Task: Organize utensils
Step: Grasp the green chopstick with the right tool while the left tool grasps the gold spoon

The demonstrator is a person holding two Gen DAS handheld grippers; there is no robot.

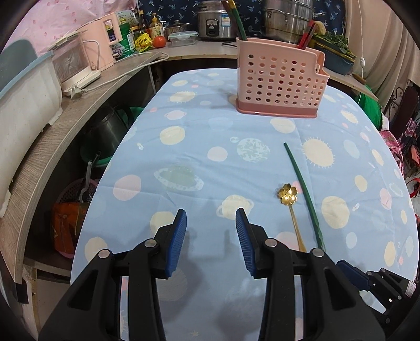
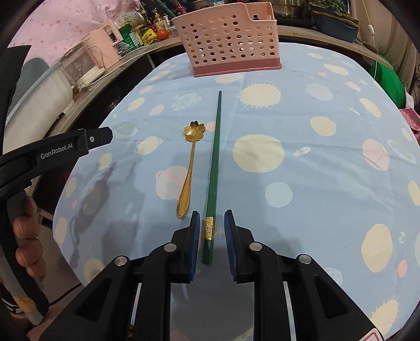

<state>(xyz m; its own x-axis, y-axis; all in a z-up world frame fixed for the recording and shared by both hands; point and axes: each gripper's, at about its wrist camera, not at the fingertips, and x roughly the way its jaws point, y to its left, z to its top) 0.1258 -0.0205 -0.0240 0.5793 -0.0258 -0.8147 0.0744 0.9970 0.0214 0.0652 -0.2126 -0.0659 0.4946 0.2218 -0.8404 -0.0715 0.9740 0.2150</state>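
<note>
— What's out on the cloth?
— 1 green chopstick (image 2: 214,168) with a gold band, lying flat, and a gold flower-bowled spoon (image 2: 188,162) just beside it.
— And the pink holder (image 2: 228,39)?
— Upright, farther back.

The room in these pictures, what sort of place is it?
Most likely a home kitchen or dining corner. A rice cooker and steel pots stand on a crowded counter, and a pink utensil holder sits on a table with a planet-print cloth.
</note>
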